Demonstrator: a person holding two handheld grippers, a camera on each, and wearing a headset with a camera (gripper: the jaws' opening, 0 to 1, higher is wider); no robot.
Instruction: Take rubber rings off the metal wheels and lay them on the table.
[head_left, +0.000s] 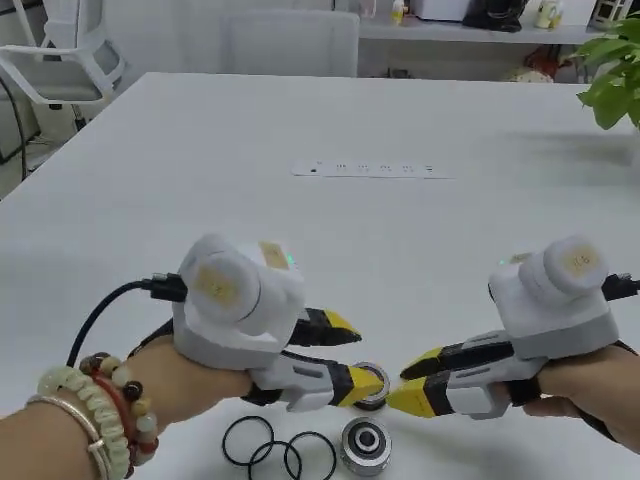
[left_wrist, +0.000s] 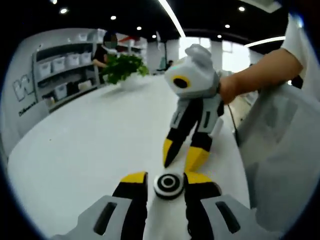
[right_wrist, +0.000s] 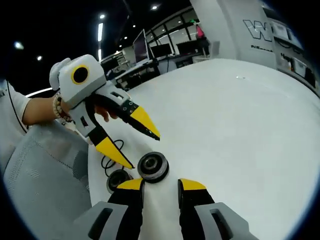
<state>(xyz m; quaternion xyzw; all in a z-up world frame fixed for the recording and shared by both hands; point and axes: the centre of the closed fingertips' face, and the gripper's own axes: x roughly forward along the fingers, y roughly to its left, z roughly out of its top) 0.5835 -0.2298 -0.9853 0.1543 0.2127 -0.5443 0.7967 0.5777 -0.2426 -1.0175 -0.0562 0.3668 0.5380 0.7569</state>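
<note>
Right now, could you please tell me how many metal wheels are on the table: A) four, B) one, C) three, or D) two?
D: the head view shows two, one metal wheel at the tips of the left tool and a second wheel closer to the camera.

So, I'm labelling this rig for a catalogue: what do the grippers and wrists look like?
The left gripper and the right gripper match: light grey bodies and black jaws with yellow tips. A black cable runs from the left one. Beaded bracelets in green, brown and red sit on that wrist.
</note>
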